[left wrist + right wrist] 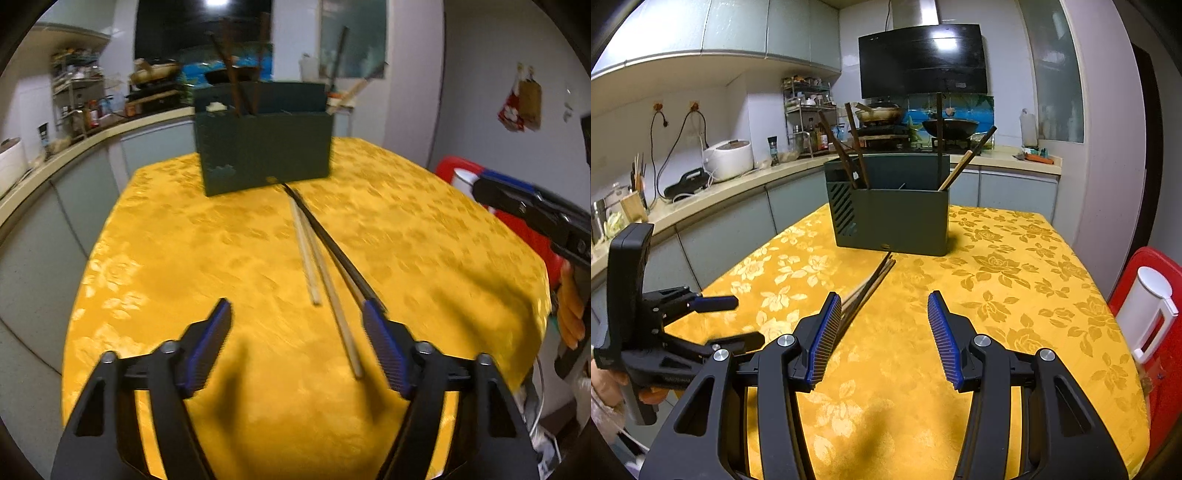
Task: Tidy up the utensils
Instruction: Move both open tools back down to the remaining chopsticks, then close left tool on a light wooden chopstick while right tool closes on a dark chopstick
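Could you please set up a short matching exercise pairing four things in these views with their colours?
Things:
1. utensil holder
2. tablecloth
3. gripper pads
4. rice cooker

Colours:
A. white
B. yellow with a flower pattern
C. dark green
D. blue

Pairs: 1-C, 2-B, 3-D, 4-A
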`<action>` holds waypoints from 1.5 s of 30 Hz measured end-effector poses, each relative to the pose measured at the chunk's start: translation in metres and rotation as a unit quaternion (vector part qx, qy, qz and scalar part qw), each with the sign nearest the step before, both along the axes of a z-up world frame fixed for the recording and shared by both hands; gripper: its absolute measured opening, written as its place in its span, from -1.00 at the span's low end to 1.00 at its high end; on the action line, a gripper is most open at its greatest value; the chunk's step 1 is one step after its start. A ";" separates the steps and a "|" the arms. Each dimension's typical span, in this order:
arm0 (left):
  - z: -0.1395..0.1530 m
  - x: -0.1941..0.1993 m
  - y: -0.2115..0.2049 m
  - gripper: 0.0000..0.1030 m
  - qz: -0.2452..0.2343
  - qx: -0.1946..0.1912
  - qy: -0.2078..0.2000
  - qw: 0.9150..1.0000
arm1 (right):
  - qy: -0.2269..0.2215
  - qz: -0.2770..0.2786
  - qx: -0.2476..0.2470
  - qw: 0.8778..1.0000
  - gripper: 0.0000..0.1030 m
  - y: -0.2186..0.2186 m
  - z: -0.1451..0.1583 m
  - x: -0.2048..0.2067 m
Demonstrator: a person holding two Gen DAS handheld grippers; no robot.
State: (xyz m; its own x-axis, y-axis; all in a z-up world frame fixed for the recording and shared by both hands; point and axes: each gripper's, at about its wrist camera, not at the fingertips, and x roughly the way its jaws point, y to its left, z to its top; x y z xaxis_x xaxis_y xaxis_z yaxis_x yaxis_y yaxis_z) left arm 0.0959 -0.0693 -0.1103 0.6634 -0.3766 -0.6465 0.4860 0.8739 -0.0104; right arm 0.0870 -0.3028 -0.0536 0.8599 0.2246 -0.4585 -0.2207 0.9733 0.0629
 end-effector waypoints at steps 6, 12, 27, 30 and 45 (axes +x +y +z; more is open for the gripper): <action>-0.016 -0.007 -0.015 -0.36 -0.041 -0.007 0.038 0.998 | 0.017 0.001 -0.005 1.000 -0.08 0.001 -0.010 0.003; -0.025 -0.009 -0.021 -0.56 -0.055 0.004 0.050 0.997 | 0.029 0.006 0.002 1.000 -0.08 0.003 -0.016 0.006; -0.028 0.005 -0.009 -0.85 -0.039 0.001 0.064 0.997 | 0.119 0.076 0.032 0.990 -0.41 0.042 -0.052 0.030; -0.027 0.005 -0.008 -0.85 -0.039 -0.003 0.066 0.997 | 0.133 0.080 0.041 0.987 -0.41 0.048 -0.056 0.033; -0.027 0.004 -0.009 -0.86 -0.051 -0.021 0.081 0.995 | 0.160 0.068 0.023 0.984 -0.44 0.060 -0.067 0.043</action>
State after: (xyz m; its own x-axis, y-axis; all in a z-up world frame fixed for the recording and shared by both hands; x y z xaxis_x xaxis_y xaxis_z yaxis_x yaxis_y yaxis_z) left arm 0.0999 -0.0782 -0.1376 0.5085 -0.4649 -0.7248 0.5609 0.8175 -0.1308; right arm 0.1298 -0.2426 -0.1210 0.6329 0.3548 -0.6881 -0.3104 0.9305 0.1943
